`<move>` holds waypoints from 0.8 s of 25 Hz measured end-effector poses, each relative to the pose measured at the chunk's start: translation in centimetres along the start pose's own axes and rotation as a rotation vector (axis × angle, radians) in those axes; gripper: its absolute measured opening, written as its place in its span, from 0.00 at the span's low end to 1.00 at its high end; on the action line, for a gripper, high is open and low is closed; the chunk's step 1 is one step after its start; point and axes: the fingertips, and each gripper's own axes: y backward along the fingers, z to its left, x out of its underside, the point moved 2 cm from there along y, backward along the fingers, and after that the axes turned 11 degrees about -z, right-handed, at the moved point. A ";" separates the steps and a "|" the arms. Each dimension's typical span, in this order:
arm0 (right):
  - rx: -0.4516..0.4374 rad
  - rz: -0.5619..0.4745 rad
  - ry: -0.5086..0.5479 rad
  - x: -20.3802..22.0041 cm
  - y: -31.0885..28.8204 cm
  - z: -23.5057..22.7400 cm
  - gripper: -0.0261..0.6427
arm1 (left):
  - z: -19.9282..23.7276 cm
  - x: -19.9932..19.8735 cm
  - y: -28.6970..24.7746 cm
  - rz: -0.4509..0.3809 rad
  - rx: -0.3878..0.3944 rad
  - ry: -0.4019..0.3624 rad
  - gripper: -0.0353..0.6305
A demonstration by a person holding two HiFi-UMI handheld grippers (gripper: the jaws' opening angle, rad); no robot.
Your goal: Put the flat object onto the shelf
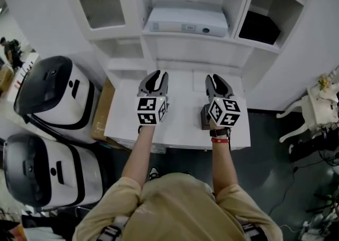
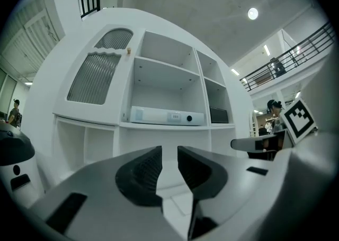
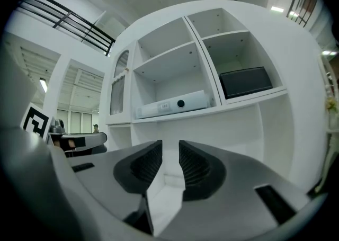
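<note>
Shelf (image 1: 159, 36) — flat box (image 1: 185, 21) beyond left tool (image 1: 157, 78)

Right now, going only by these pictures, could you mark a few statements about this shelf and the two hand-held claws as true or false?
1. A white flat device lies in the shelf unit's middle compartment. True.
2. The black flat object lies in the leftmost compartment. False: it lies in the compartment to the right of the white flat device.
3. The left gripper and the right gripper are both over the white counter. True.
4. The right gripper clamps the white flat device. False: its jaws stand narrowly apart with nothing between them.
5. The two white-and-black machines stand at the person's right. False: they stand at the left.
</note>
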 end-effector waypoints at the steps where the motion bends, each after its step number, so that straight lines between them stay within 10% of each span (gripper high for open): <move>1: 0.002 -0.004 0.000 0.1 0.3 -0.1 0.21 | -0.1 0.1 0.3 0.000 0.000 0.003 0.21; 20: 0.054 -0.018 0.033 0.9 4.5 -2.2 0.10 | -1.8 1.6 3.3 0.015 -0.033 -0.003 0.08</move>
